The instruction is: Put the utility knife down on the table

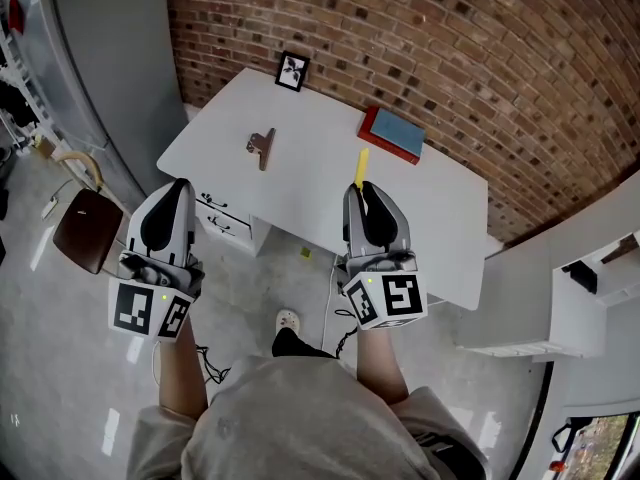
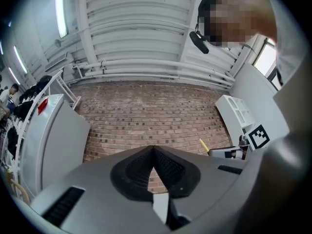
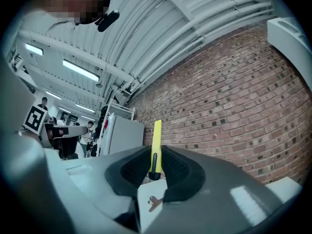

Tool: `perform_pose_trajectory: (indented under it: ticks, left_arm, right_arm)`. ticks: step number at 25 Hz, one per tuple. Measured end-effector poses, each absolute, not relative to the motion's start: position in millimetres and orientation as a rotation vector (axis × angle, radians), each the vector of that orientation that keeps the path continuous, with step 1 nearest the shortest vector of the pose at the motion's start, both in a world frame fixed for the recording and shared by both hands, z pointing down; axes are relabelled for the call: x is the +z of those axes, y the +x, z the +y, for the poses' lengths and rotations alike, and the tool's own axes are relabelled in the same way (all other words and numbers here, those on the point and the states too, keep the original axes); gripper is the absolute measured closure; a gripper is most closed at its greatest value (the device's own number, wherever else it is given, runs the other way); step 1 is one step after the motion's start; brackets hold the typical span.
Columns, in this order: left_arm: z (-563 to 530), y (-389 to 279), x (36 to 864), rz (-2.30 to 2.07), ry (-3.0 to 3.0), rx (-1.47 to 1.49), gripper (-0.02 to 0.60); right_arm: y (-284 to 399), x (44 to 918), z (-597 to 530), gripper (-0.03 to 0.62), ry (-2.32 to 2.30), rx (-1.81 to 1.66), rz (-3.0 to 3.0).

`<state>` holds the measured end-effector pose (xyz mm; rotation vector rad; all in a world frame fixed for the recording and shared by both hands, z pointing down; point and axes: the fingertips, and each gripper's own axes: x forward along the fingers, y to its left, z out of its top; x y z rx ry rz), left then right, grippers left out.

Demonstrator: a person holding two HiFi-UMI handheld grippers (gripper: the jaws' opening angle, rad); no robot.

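Observation:
A yellow utility knife (image 1: pixel 361 168) sticks out beyond my right gripper (image 1: pixel 362 192), which is shut on it above the white table (image 1: pixel 320 198). In the right gripper view the knife (image 3: pixel 156 147) stands upright, pinched between the black pads (image 3: pixel 175 169), pointing at the brick wall. My left gripper (image 1: pixel 172 208) hangs off the table's near left corner. Its jaws (image 2: pixel 154 152) meet at the tips with nothing between them. The yellow knife (image 2: pixel 203 145) also shows small at the right of the left gripper view.
On the table lie a brown binder clip (image 1: pixel 261 146), a red and blue book (image 1: pixel 394 133) and a small black picture frame (image 1: pixel 292 71) at the far corner. A drawer unit (image 1: pixel 228 223) sits under the table. A brown stool (image 1: pixel 88 230) stands at the left.

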<state>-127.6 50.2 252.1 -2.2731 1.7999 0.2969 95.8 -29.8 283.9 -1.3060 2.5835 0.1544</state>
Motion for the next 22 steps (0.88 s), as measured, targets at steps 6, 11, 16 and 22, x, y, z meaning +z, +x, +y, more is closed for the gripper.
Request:
perform_pose_trajectory:
  ticks: [6, 11, 16, 22]
  left_arm:
    - [6.6, -125.9, 253.2, 1.827, -2.250, 0.292, 0.577]
    - [-23.9, -123.3, 250.7, 1.851, -2.226, 0.283, 0.577]
    - [-49.2, -115.0, 248.0, 1.850, -2.204, 0.283, 0.577]
    - [-69.5, -102.8, 251.5, 1.860, -2.194, 0.280, 0.577]
  right_arm:
    - [94.0, 282.9, -79.2, 0.521, -1.266, 0.148, 2.596]
    - [95.0, 280.8, -114.0, 0.520, -1.235, 0.143, 2.606]
    - [100.6, 279.5, -139.8, 0.520, -1.208, 0.157, 2.605]
    - [110.7, 284.2, -163.3, 0.520, -1.189, 0.141, 2.606]
